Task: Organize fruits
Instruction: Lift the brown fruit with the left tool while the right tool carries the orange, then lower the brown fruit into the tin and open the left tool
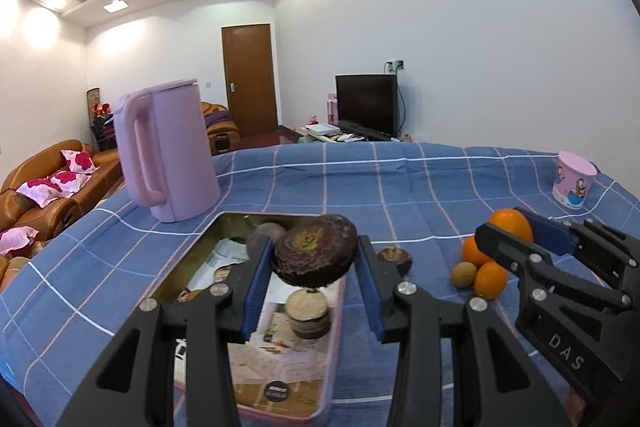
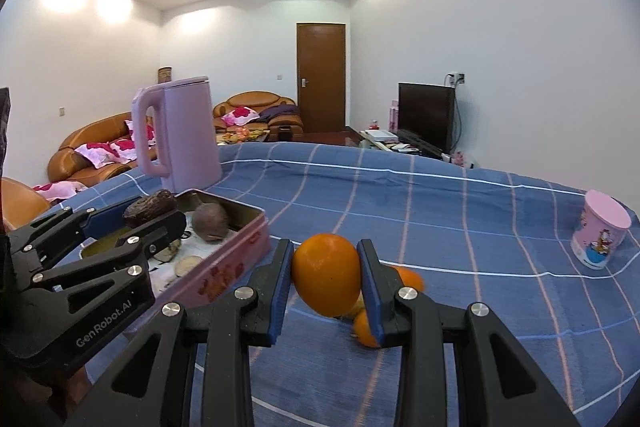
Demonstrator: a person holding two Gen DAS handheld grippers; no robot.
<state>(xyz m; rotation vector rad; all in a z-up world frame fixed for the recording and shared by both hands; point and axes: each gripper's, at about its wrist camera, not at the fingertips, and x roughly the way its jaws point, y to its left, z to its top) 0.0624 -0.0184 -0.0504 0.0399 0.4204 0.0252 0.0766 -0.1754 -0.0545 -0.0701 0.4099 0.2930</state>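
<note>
My left gripper (image 1: 314, 259) is shut on a dark brown wrinkled fruit (image 1: 316, 251) and holds it above the open pink tin (image 1: 192, 259). The tin holds another dark fruit (image 1: 266, 235) and a round brown piece (image 1: 308, 313). My right gripper (image 2: 326, 281) is shut on an orange (image 2: 326, 275), lifted above the blue checked cloth. Two more oranges (image 1: 490, 279) and a small brown fruit (image 1: 464, 274) lie under it. One dark fruit (image 1: 396, 259) lies on the cloth right of the tin. The left gripper also shows in the right wrist view (image 2: 152, 217).
A pink kettle (image 1: 168, 155) stands behind the tin at the left. A pink cartoon cup (image 1: 572, 183) stands at the far right of the table. The blue cloth (image 1: 360, 179) covers the table. Sofas, a door and a TV are in the background.
</note>
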